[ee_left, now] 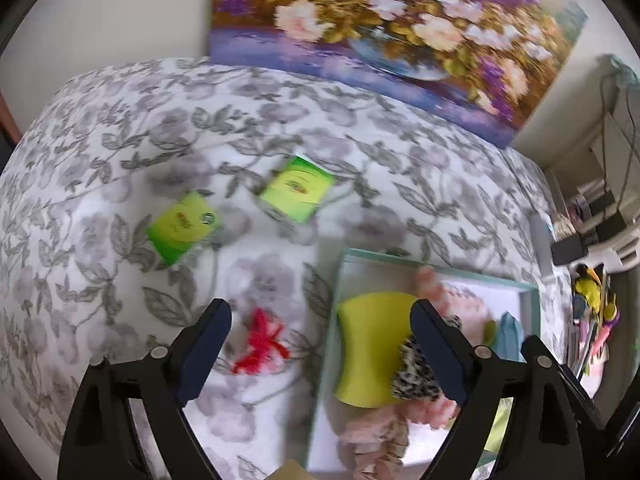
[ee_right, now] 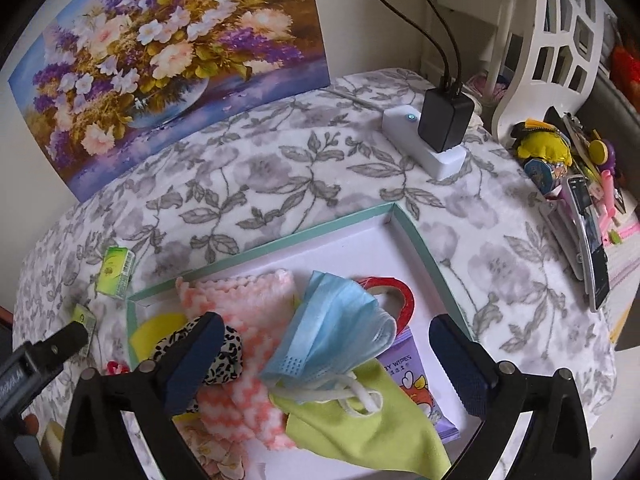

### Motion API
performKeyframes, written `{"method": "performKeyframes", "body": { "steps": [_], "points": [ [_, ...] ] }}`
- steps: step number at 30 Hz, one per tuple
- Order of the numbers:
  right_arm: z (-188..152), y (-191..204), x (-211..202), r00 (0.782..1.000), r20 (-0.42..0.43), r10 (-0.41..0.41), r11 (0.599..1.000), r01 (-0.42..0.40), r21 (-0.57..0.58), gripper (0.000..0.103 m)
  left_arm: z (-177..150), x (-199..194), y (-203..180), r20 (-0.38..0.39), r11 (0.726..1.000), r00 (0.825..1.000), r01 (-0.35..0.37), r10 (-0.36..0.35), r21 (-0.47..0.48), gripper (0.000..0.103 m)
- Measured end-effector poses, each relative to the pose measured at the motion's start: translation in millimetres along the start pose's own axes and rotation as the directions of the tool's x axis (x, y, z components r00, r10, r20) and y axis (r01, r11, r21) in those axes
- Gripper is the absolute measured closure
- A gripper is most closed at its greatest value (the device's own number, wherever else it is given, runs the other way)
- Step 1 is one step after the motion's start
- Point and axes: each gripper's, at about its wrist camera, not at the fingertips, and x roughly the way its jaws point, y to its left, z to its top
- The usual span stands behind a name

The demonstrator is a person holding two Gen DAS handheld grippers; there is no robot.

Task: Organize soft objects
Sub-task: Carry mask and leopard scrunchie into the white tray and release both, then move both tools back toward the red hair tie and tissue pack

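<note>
Lower centre of the right view: blue mask [ee_right: 334,328] lies in the teal tray [ee_right: 416,232] with pink cloth [ee_right: 240,304]. We have both tongs, right [ee_right: 326,356] and left [ee_left: 320,344], spread, holding nothing. Next, likely the red bow [ee_left: 262,342] on the floral counter [ee_left: 240,120]; painting [ee_right: 168,52] behind.

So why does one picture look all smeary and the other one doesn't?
Left wrist view: motion blur smears the flower painting and the two green boxes; even the yellow sponge looks soft. Right wrist view: sharp, the pale blue face mask shows its pleats. Both views: fisheye bending curves the grey floral bedspread.
</note>
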Motion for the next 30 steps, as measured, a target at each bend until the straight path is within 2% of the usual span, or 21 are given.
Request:
{"method": "performKeyframes", "body": {
  "steps": [4, 9, 15, 23, 30],
  "points": [
    [-1, 6, -1, 1.0, 0.0, -0.007, 1.0, 0.007, -0.017, 0.0, 9, -5, 22, 0.014, 0.999, 1.0, -0.015, 0.016, -0.034, 0.011],
    [-3, 21, -7, 1.0, 0.013, -0.007, 0.999, 0.007, -0.049, 0.0, 23, -22, 58, 0.064, 0.993, 0.994, -0.078, 0.084, -0.094, 0.011],
    [-6, 55, -19, 0.998, 0.038, 0.046, 0.995, -0.042, -0.088, 0.0, 32, -43, 110, 0.114, 0.976, 0.981, -0.136, 0.157, -0.17, 0.011],
    [-22, 124, -23, 0.992, 0.023, 0.122, 0.973, -0.115, -0.2, 0.0, 36, -50, 161, 0.108, 0.957, 0.972, -0.179, 0.208, -0.228, 0.011],
    [-42, 172, -10, 0.985, -0.029, 0.171, 0.941, -0.172, -0.29, 0.0, 38, -37, 174, 0.07, 0.957, 0.975, -0.188, 0.208, -0.222, 0.011]
  ]
}}
